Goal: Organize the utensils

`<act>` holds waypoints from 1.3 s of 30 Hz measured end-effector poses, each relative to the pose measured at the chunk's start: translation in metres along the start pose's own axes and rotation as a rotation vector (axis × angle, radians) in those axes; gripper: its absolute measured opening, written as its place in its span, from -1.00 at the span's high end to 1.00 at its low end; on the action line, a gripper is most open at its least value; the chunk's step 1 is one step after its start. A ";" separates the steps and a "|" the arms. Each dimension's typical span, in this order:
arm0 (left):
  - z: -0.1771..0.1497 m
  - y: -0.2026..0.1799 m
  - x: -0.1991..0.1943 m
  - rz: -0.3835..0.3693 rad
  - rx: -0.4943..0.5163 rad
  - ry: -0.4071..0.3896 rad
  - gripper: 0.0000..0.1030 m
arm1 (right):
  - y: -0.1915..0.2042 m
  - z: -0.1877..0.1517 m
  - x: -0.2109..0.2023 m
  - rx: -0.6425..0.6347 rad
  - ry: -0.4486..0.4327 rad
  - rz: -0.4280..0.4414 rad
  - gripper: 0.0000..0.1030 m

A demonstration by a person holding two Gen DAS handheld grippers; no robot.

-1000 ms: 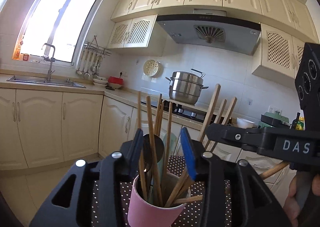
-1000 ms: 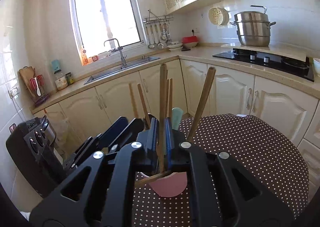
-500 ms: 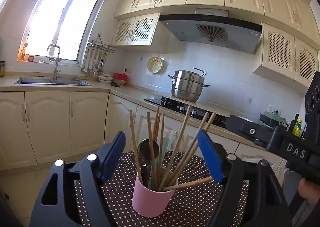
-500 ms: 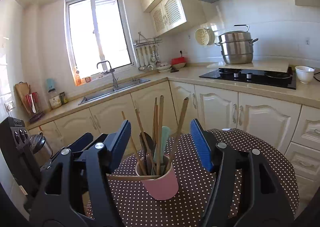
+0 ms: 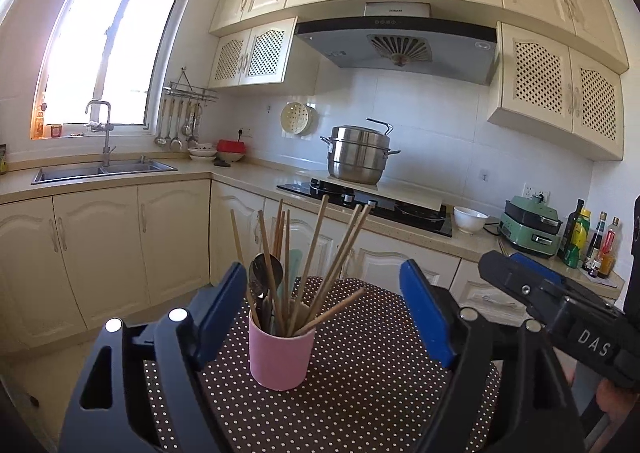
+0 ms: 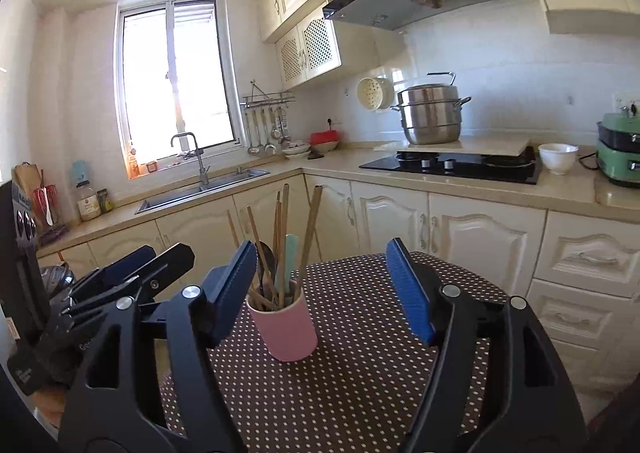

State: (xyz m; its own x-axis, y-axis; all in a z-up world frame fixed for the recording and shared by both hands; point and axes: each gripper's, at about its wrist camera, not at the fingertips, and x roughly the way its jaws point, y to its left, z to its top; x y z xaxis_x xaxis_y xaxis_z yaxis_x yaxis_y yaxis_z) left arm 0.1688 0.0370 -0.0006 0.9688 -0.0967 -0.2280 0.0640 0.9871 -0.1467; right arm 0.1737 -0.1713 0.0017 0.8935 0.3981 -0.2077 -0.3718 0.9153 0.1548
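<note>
left wrist: pink cup (image 5: 279,355) of chopsticks (image 5: 316,257)

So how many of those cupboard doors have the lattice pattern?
4 lattice doors: two side by side left of the range hood, two right of it. More may lie outside the view.

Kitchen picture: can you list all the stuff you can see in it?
Cup: one, pink, on the dotted tablecloth.
Chopsticks: several, wooden, standing in the cup.
Spoon: one, dark, in the cup.
Tablecloth: one, brown with white dots, on the table.
Steamer pot: one, silver, by the stove.
Bowl: one, white, on the counter.
Sink: one, steel, under the window.
Ladles: several, hanging on the rack.
Electric cooker: one, green, on the counter.
Bottles: several, right end of the counter.
Left gripper: black with blue pads, open, empty.
Right gripper: black with blue pads, open, empty.
</note>
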 end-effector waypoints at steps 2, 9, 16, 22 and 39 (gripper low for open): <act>-0.002 -0.007 -0.008 0.001 0.017 0.009 -0.50 | 0.002 -0.003 -0.013 -0.022 -0.013 -0.028 -0.32; -0.007 -0.021 -0.035 0.012 0.039 0.014 -0.55 | 0.013 -0.011 -0.055 -0.092 -0.065 -0.112 -0.43; -0.006 -0.028 -0.063 0.034 0.076 -0.017 -0.66 | 0.028 -0.019 -0.085 -0.149 -0.119 -0.172 -0.53; -0.006 -0.034 -0.084 0.036 0.102 -0.046 -0.71 | 0.042 -0.023 -0.103 -0.199 -0.159 -0.187 -0.61; -0.003 -0.035 -0.106 0.041 0.081 -0.118 -0.73 | 0.054 -0.026 -0.119 -0.238 -0.208 -0.232 -0.68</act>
State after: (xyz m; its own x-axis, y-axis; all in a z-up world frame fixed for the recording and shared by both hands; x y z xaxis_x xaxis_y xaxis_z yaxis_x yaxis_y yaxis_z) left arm 0.0628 0.0119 0.0257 0.9921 -0.0451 -0.1172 0.0383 0.9975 -0.0600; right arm 0.0406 -0.1678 0.0094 0.9836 0.1804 -0.0071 -0.1802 0.9779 -0.1063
